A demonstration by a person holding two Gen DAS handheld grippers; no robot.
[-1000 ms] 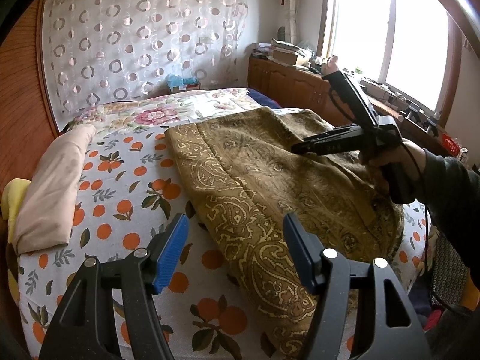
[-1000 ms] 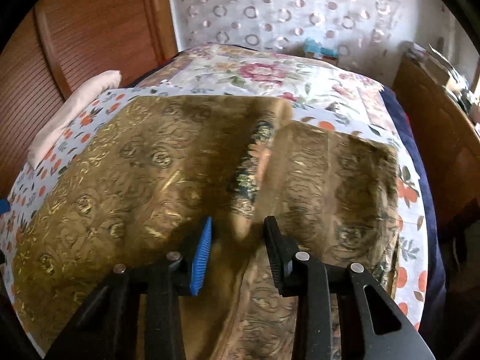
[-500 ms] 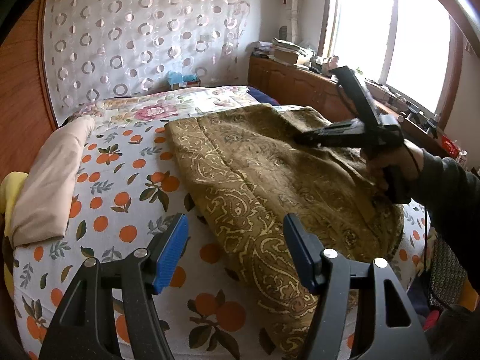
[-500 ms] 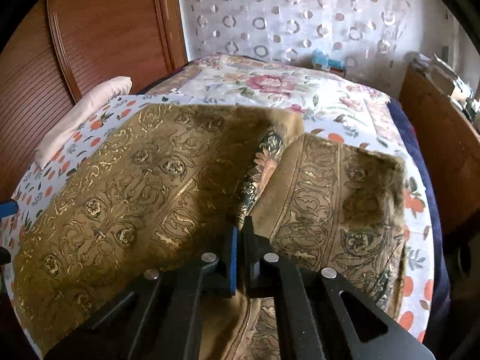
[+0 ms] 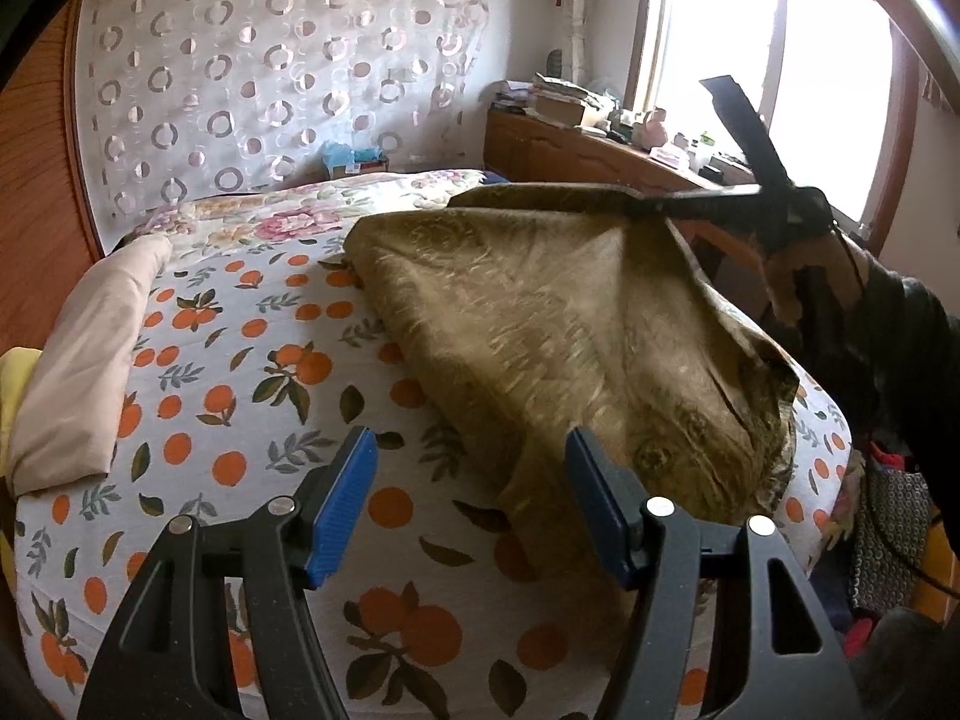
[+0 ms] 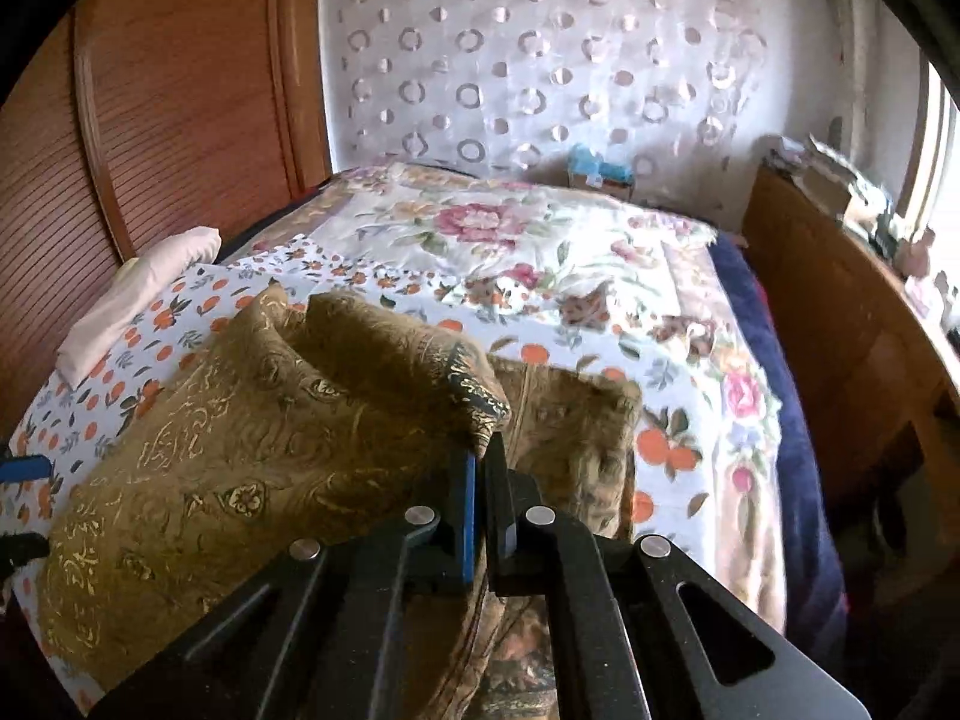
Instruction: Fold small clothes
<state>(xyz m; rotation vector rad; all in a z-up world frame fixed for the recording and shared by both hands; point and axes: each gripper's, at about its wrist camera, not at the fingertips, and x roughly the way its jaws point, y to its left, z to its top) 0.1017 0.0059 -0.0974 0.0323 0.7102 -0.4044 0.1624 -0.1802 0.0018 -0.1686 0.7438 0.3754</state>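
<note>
Olive-gold brocade garment with a paisley pattern (image 5: 558, 324) lies on the bed with the orange-print sheet (image 5: 240, 360), one edge raised off it. Right claw (image 6: 480, 468) is pinched tight on that edge; left claw (image 5: 468, 498) hovers wide and empty above the near hem. To fold cleanly, I would carry the lifted edge straight across, keep it taut, and pin the near hem with the free claw.
</note>
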